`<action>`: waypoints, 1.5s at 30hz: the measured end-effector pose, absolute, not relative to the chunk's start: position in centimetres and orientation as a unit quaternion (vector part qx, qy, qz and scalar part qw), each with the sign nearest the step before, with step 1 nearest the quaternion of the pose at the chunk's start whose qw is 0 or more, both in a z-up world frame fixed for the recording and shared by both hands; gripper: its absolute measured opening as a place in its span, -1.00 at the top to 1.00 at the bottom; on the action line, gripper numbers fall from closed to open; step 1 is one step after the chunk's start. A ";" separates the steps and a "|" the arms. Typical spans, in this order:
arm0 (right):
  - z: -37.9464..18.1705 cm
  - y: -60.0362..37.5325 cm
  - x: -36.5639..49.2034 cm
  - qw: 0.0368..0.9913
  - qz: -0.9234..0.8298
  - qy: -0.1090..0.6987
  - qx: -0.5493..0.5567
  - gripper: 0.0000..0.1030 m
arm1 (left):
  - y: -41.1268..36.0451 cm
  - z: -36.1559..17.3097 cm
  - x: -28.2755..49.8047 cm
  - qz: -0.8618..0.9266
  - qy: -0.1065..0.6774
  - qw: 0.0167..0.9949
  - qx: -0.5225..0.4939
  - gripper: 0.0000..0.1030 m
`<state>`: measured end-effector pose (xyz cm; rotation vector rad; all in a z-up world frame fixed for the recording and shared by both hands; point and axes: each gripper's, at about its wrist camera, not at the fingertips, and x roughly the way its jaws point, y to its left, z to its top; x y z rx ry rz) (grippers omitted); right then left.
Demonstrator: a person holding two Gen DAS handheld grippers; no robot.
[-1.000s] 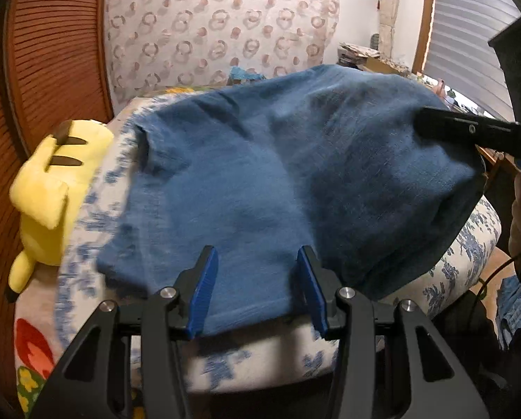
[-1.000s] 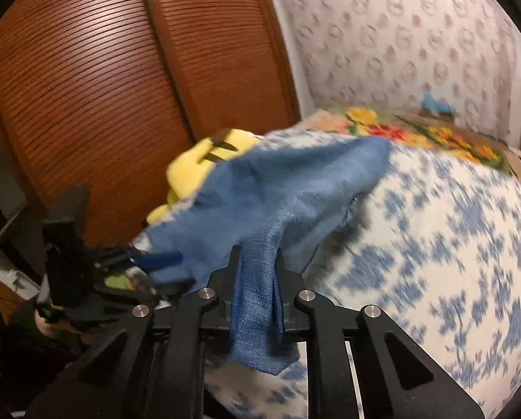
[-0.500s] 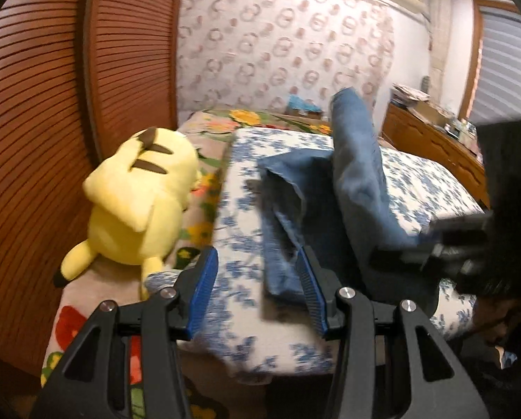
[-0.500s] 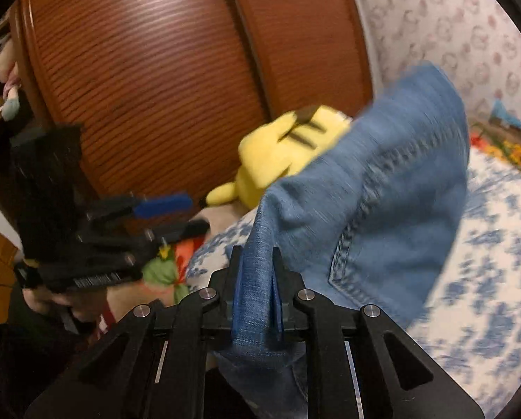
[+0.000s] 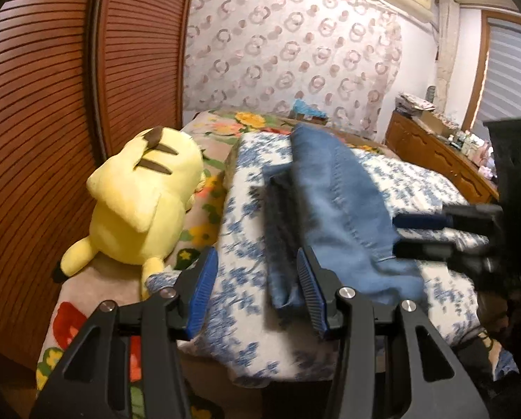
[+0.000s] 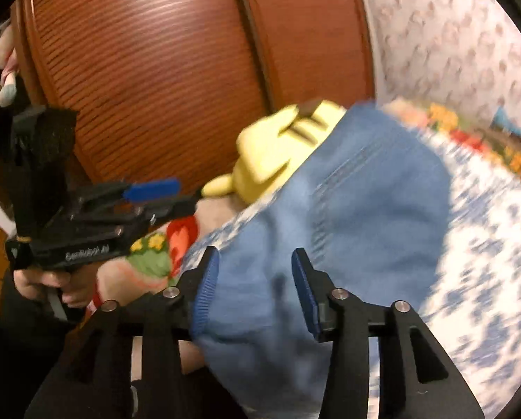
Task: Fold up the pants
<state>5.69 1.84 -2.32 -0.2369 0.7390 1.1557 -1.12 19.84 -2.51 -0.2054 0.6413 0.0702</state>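
Nearest in the left wrist view, the left gripper (image 5: 257, 289) has its 2 blue-padded jaws parted with nothing between them, only the blue-flowered quilt (image 5: 236, 244) showing in the gap. The near end of the pants (image 5: 330, 206) lies just behind its right pad, not gripped. It probably hangs back because this fold belongs to the other hand.

In the right wrist view, the right gripper (image 6: 255, 289) has just been opening. Its jaws now stand apart, with denim lying in the gap and below it, but the pads do not press on it. That reads as a release, letting the carried edge drop onto the rest of the pants.

The pants lie on the quilt as a long, narrow, folded strip of blue denim, running away from the left camera down the bed. Beside them, a yellow plush toy (image 5: 141, 202) rests on a bright floral blanket (image 5: 68, 317), against brown slatted doors (image 5: 50, 104). Farther off are a ring-patterned curtain (image 5: 288, 52) and a wooden dresser (image 5: 435, 153).

The right view is blurred, so the denim's edges and layers there are hard to read. How many layers the fold has cannot be told. The person shows only as fingers around the left gripper's handle.
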 end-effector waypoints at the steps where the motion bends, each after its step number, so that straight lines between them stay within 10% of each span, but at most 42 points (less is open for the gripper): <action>1: -1.8 1.3 6.5 0.778 0.522 0.332 -0.112 -0.02 | 19.5 -2.3 -0.9 0.028 0.313 0.944 -0.103 0.10; 21: -6.3 2.6 22.8 0.801 0.423 0.414 -0.093 -0.46 | 17.0 -8.0 2.7 -0.017 0.377 0.914 -0.150 -0.14; 28: -8.6 2.5 23.7 0.761 0.452 0.463 -0.037 -0.55 | 18.1 -8.7 2.4 -0.051 0.367 0.904 -0.212 0.09; 35: -6.7 3.0 22.3 0.750 0.491 0.442 -0.038 0.45 | 18.5 -8.2 2.2 -0.062 0.358 0.902 -0.234 0.76; 45: -1.4 5.4 22.7 0.789 0.506 0.346 -0.044 0.56 | 21.7 -4.2 6.3 -0.049 0.331 0.922 -0.196 0.90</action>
